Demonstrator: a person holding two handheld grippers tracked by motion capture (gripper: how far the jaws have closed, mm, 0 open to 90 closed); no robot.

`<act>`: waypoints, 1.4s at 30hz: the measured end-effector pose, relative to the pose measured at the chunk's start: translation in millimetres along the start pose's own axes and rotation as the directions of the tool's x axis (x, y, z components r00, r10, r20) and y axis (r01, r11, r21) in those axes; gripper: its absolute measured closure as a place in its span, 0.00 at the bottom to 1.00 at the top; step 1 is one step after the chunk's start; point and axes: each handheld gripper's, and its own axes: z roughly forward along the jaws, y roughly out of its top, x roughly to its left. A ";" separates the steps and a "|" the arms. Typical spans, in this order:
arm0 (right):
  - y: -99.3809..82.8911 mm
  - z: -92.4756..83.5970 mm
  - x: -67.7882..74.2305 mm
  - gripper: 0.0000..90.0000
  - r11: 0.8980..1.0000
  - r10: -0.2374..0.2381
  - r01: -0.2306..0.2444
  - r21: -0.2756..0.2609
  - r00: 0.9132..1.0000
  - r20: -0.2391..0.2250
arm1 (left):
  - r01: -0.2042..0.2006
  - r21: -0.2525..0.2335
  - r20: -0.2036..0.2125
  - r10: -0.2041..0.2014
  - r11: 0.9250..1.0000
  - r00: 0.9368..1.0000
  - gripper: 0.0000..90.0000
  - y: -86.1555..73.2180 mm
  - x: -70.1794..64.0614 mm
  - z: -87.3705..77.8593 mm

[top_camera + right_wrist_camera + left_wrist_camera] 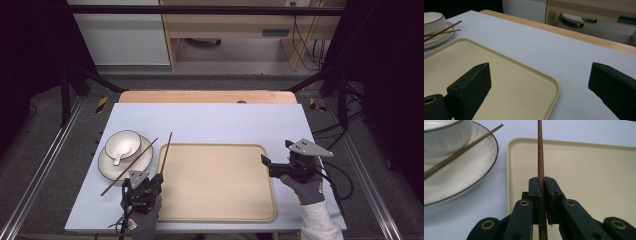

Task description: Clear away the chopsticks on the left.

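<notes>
Item: my left gripper, fingers clamped on one chopstick at the tray's nine-o'clock rim; right gripper wide open, empty; risk: thin stick pivots or slips.

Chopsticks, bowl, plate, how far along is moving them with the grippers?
Nothing sits on the tray yet. In hand: the left gripper is shut on one chopstick. Left: the other chopstick across the plate, plus bowl and spoon. Right gripper waits open.
</notes>
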 end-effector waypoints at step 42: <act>-1.5 3.5 1.2 0.05 1.000 -0.016 0.016 0.022 1.000 0.007 | -0.068 0.076 -0.017 0.069 0.995 0.997 0.82 -8.0 -6.6 11.1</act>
